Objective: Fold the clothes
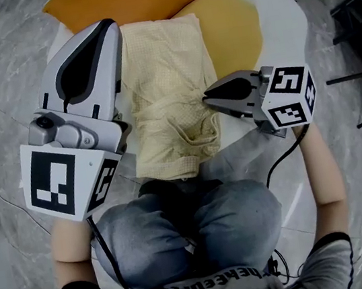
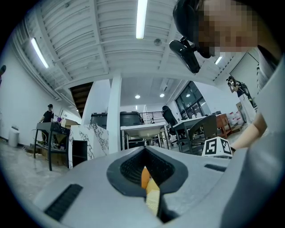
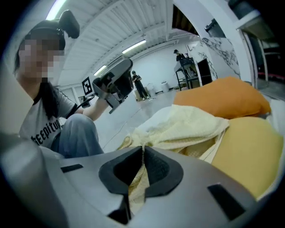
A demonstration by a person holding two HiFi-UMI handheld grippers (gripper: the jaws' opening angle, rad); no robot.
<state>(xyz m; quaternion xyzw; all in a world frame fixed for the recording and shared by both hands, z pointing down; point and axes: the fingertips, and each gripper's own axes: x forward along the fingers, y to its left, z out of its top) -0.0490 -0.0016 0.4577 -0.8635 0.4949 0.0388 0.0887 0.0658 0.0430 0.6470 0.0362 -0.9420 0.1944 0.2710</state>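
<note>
Pinching yellow garment [image 3: 187, 129], right tool [image 3: 142, 149], grip clear only in gripper view, left tool [image 2: 144, 152] closed

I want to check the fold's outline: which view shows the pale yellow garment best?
The head view: nearly all of the pale yellow garment lies spread below. The right gripper view shows one bunched part pinched in its jaws; the left gripper view only a sliver.

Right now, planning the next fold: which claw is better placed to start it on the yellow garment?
Likely right: right claw pinches the yellow garment at its bunched right side; left claw sits at the far-left edge.
</note>
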